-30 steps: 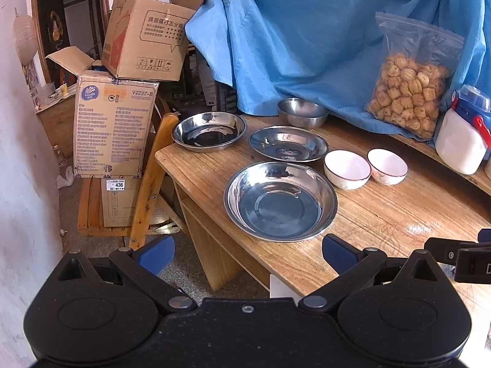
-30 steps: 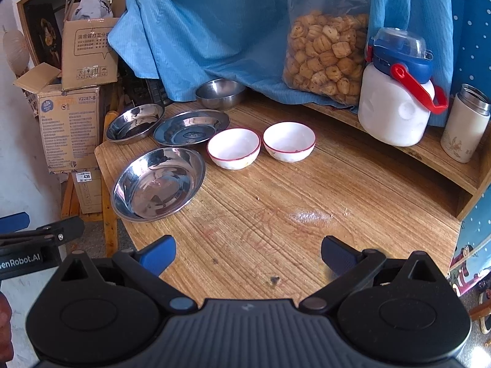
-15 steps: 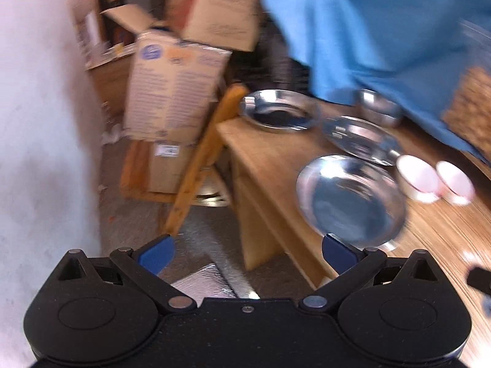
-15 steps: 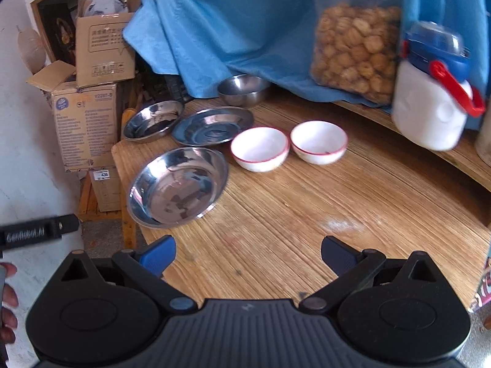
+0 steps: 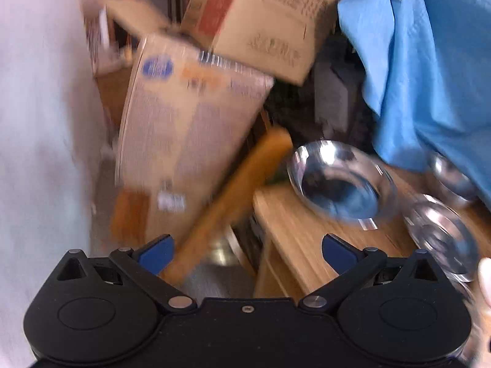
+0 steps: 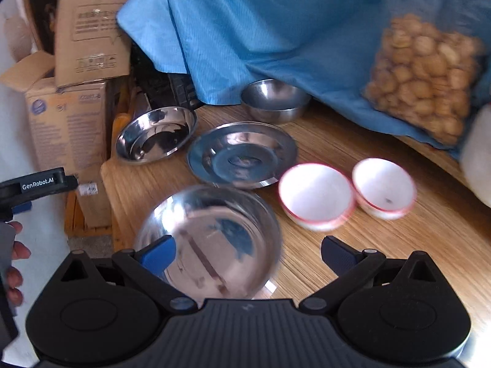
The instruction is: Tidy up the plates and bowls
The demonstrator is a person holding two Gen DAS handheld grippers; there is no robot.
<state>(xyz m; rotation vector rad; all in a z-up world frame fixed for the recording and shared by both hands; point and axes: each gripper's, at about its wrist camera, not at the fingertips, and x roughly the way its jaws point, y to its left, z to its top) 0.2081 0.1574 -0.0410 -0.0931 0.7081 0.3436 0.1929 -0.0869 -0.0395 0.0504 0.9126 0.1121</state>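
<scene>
On the wooden table (image 6: 383,245) lie three steel plates: a deep one (image 6: 156,135) at the far left corner, a flat one (image 6: 242,155) in the middle, and a large one (image 6: 211,236) nearest me. A small steel bowl (image 6: 274,99) stands at the back, and two white bowls with red rims (image 6: 316,196) (image 6: 383,185) sit side by side to the right. My right gripper (image 6: 247,253) is open just above the near side of the large plate. My left gripper (image 5: 245,251) is open, off the table's left corner, with the deep plate (image 5: 340,181) ahead to its right. The left view is blurred.
Stacked cardboard boxes (image 5: 190,122) and a slanted wooden chair rail (image 5: 233,202) stand left of the table. A blue cloth (image 6: 276,30) hangs behind the dishes, with a clear bag of round biscuits (image 6: 426,82) at the right. A hand (image 6: 15,263) shows at the left edge.
Both grippers have moved forward and swung left. The left one now faces the boxes and table corner. The right one has closed in on the large steel plate. Both stay open.
</scene>
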